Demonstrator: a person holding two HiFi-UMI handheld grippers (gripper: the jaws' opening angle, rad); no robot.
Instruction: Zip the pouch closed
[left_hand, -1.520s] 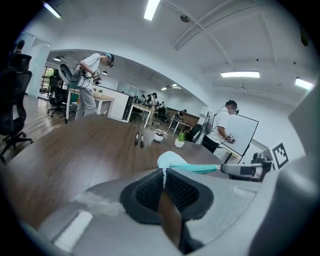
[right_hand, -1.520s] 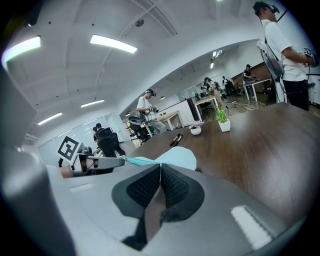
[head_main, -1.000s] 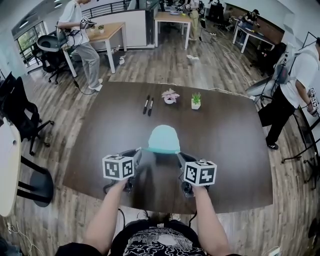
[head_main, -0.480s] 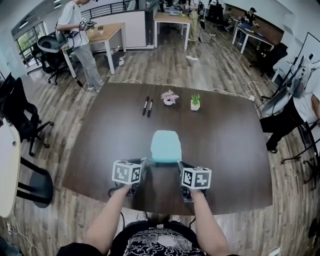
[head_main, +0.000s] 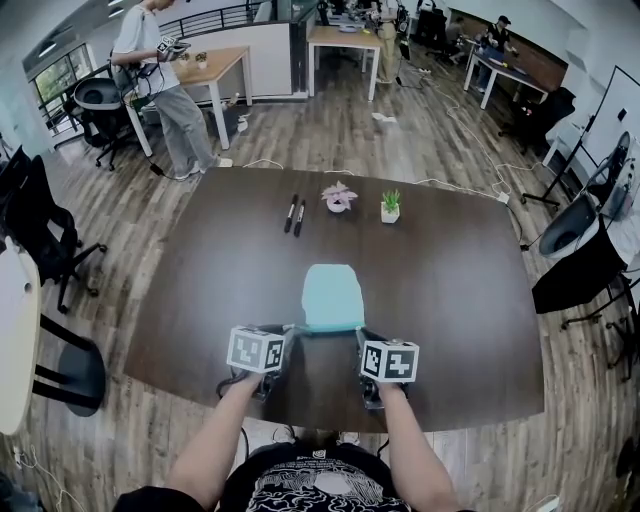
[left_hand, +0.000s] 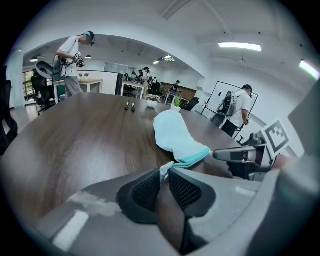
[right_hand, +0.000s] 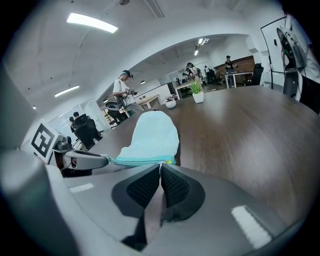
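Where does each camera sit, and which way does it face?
Head view: on the person's head, facing forward and steeply down at the table and pouch; both forearms, the left gripper and the right gripper show.
Left gripper view: on the left gripper, looking along its jaws, which are opening with the pouch's corner between them; the right gripper shows at right.
Right gripper view: on the right gripper, looking along jaws shut on the pouch's zip end; the left gripper shows at left.
Shared: all three show the pouch.
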